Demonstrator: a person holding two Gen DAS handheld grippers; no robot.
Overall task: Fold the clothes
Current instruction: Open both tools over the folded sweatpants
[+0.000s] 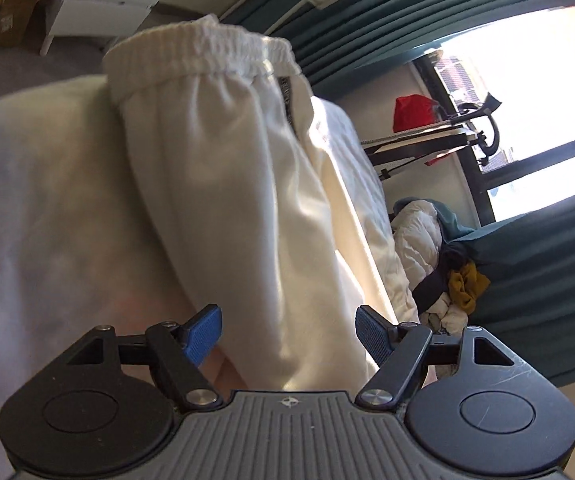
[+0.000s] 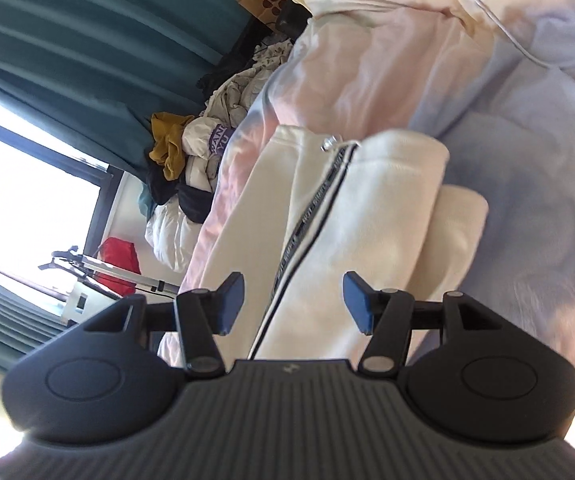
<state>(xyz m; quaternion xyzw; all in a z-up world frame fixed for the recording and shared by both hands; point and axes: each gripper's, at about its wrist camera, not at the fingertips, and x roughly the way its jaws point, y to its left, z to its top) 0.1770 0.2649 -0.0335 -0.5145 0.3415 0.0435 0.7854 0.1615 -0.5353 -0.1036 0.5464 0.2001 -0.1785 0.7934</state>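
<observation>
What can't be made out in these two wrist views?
- Left wrist: near end of the white garment is hidden behind the left gripper body.
- Left wrist: label below the waistband is too small to read.
- Right wrist: lower part of the striped cream garment is hidden behind the right gripper.
- Both: whether any fold is finished; blurred bedding.
- Right wrist: clothes pile items are tangled.

The right gripper [image 2: 293, 304] is seen with its blue pads spread apart, nothing held between them. Just beyond it, a cream garment [image 2: 351, 216] with a dark striped band is laid folded on the pale bed [image 2: 527, 200]. A heap of clothes [image 2: 191, 160] is piled far left, near the teal curtain [image 2: 67, 40].
</observation>
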